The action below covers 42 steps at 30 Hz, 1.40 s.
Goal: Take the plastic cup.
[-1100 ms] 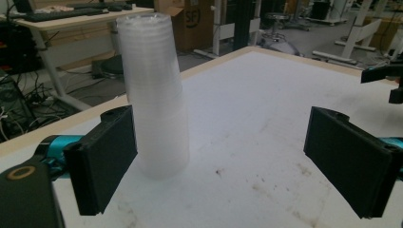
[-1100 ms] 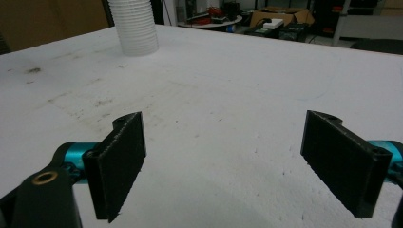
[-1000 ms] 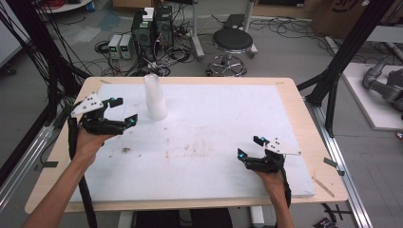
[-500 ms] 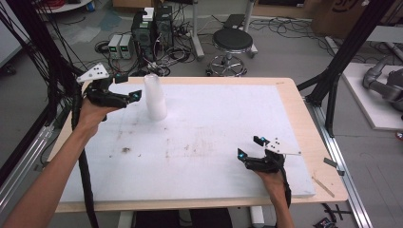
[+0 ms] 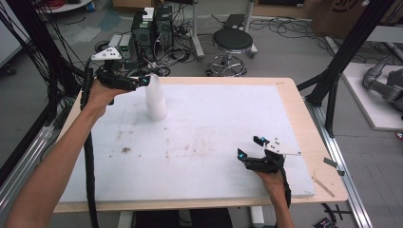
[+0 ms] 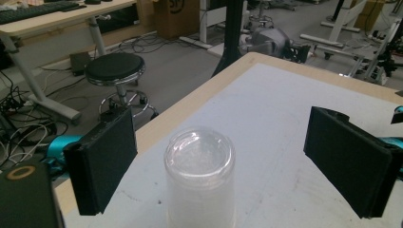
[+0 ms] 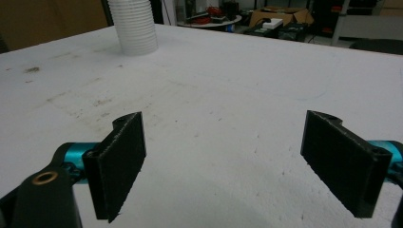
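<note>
1. Far left in the high view, the left tongs [image 5: 142, 81] are up in the air at the back-left of the white foam-topped wooden surface [image 5: 214, 123], jaws spread wide with nothing pinched between them.
2. Just right of them is the tall stack of translucent white plastic cups [image 5: 156, 99], standing upright on the surface near the back-left corner. In the left gripper view the stack's top rim [image 6: 199, 154] sits between the two black pads, clear gaps either side, so no contact there.
3. Middle of the surface has some brownish smudges [image 5: 126, 150], fwiw.
4. Over on the right, the right tongs [image 5: 251, 148] sit low near the front edge, also wide open and holding nothing. In the right gripper view the cup stack [image 7: 133, 26] is well off, at the top left.
</note>
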Each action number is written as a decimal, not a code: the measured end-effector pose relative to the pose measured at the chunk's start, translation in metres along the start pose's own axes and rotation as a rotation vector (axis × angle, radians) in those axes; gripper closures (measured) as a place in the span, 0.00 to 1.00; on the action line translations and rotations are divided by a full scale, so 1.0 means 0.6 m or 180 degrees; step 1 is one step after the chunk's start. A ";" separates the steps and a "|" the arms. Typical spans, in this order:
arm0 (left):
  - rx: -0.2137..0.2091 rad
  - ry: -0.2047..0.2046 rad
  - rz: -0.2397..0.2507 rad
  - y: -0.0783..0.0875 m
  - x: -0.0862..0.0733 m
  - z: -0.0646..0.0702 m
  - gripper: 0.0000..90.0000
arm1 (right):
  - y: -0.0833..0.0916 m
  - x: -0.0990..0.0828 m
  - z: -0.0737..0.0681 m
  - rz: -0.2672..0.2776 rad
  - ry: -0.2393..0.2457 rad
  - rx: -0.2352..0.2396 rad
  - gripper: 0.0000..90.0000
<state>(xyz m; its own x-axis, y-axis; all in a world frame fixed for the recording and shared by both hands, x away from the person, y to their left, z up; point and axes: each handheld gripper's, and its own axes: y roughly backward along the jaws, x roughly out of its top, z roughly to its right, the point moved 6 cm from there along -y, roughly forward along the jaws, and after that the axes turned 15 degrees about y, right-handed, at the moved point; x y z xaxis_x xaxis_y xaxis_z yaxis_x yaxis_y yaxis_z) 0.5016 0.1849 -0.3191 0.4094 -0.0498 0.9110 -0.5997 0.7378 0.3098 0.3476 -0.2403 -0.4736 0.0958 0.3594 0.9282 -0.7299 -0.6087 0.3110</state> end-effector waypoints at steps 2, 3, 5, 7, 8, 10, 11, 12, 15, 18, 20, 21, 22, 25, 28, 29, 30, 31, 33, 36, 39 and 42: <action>0.0010 -0.0005 -0.0035 -0.006 0.005 -0.002 0.12 | 0.000 0.000 0.000 0.0000 0.0004 -0.0001 0.17; 0.0014 -0.0008 -0.0047 -0.009 0.007 -0.003 0.12 | 0.000 0.000 -0.001 -0.0002 -0.0003 0.0004 0.17; 0.0044 -0.0015 -0.0067 -0.017 0.011 -0.005 0.12 | 0.000 0.000 -0.001 -0.0004 0.0014 0.0008 0.17; 0.0054 0.0007 -0.0084 -0.025 0.010 -0.008 0.12 | 0.000 0.000 -0.001 -0.0008 0.0005 0.0009 0.17; 0.0072 0.0004 -0.0156 -0.030 0.007 -0.010 0.12 | 0.000 0.000 -0.001 -0.0013 -0.0013 0.0004 0.17; 0.0123 -0.0007 -0.0270 -0.039 0.000 -0.015 0.12 | 0.000 0.000 0.001 0.0007 0.0017 -0.0008 0.17; 0.0136 0.0006 -0.0297 -0.042 -0.002 -0.017 0.12 | 0.000 0.000 0.001 0.0007 0.0015 -0.0007 0.17; 0.0154 0.0012 -0.0330 -0.046 -0.004 -0.019 0.12 | 0.000 0.000 0.001 -0.0001 0.0012 -0.0007 0.17; 0.0208 0.0023 -0.0446 -0.057 -0.010 -0.024 0.12 | 0.000 0.000 -0.001 -0.0016 -0.0012 0.0010 0.17; 0.0248 0.0038 -0.0528 -0.067 -0.014 -0.029 0.12 | 0.000 0.000 -0.001 -0.0016 -0.0015 0.0004 0.17; 0.0276 0.0043 -0.0601 -0.073 -0.019 -0.031 0.12 | 0.000 0.000 -0.001 -0.0015 -0.0015 0.0003 0.17; 0.0288 0.0038 -0.0649 -0.077 -0.022 -0.032 0.12 | 0.000 0.000 -0.001 -0.0015 -0.0015 0.0003 0.17; 0.0304 0.0033 -0.0703 -0.080 -0.026 -0.032 0.12 | 0.000 0.000 -0.001 -0.0015 -0.0009 0.0004 0.17; 0.0404 -0.0027 -0.0862 -0.089 -0.037 -0.038 0.12 | 0.000 0.000 -0.001 -0.0015 -0.0009 0.0005 0.17; 0.0438 0.0016 -0.0923 -0.096 -0.045 -0.042 0.12 | 0.000 0.000 -0.001 -0.0016 -0.0010 0.0009 0.17; 0.0454 0.0009 -0.0945 -0.097 -0.046 -0.044 0.12 | 0.000 0.000 -0.001 -0.0007 0.0007 0.0011 0.17; 0.0451 0.0017 -0.0960 -0.099 -0.048 -0.044 0.13 | 0.000 0.000 -0.001 -0.0008 0.0006 0.0010 0.17; 0.0439 0.0023 -0.0971 -0.100 -0.050 -0.044 0.13 | 0.000 0.000 -0.001 -0.0009 0.0007 0.0009 0.17; 0.0443 0.0002 -0.0998 -0.102 -0.051 -0.043 0.14 | 0.000 0.000 -0.001 -0.0006 0.0008 0.0011 0.17; 0.0441 0.0005 -0.1026 -0.103 -0.053 -0.042 0.17 | 0.000 0.000 -0.001 -0.0015 -0.0009 0.0004 0.17; 0.0425 0.0018 -0.1066 -0.103 -0.055 -0.040 0.21 | 0.000 0.000 -0.001 -0.0009 0.0007 0.0006 0.17; 0.0418 -0.0009 -0.1105 -0.104 -0.057 -0.039 0.23 | -0.001 0.000 0.000 -0.0010 0.0006 0.0003 0.17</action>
<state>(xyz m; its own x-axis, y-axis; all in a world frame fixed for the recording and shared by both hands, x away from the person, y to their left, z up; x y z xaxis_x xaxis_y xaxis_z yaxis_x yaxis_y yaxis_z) 0.5409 0.1563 -0.3756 0.6022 -0.2840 0.7462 -0.5085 0.5840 0.6327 0.3476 -0.2398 -0.4738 0.0969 0.3625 0.9269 -0.7290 -0.6082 0.3140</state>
